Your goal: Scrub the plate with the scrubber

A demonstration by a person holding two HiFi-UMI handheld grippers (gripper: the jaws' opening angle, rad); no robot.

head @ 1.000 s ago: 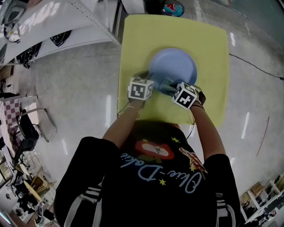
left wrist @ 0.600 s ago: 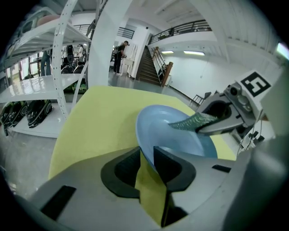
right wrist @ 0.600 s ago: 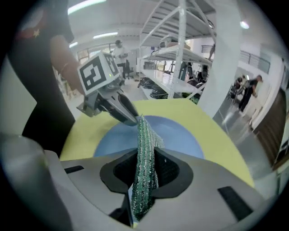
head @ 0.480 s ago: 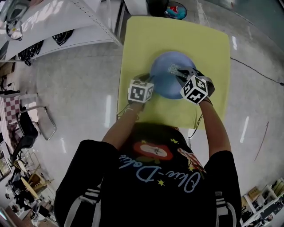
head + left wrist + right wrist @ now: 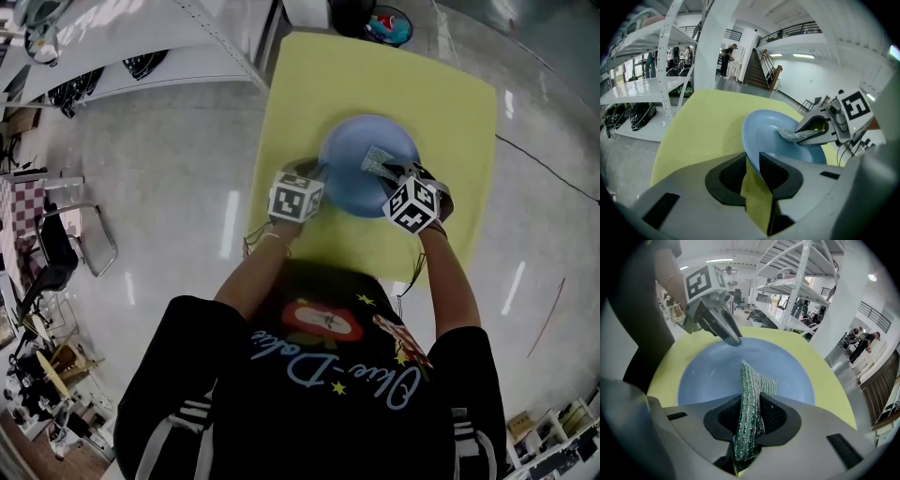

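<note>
A round blue plate lies on the yellow table. My left gripper is shut on the plate's left rim; in the left gripper view the rim runs in between the jaw tips. Over the plate's right half, my right gripper is shut on a green and silver mesh scrubber. In the right gripper view the scrubber sticks out of the jaws and rests on the plate's middle. The left gripper shows there at the plate's far rim.
White shelving racks stand left of the table, with a chair on the shiny floor. A colourful round object lies past the table's far edge. A dark cable runs over the floor at the right.
My right gripper has carried the scrubber from the plate's near left rim to its middle and right. The left gripper has kept its hold on the rim.
</note>
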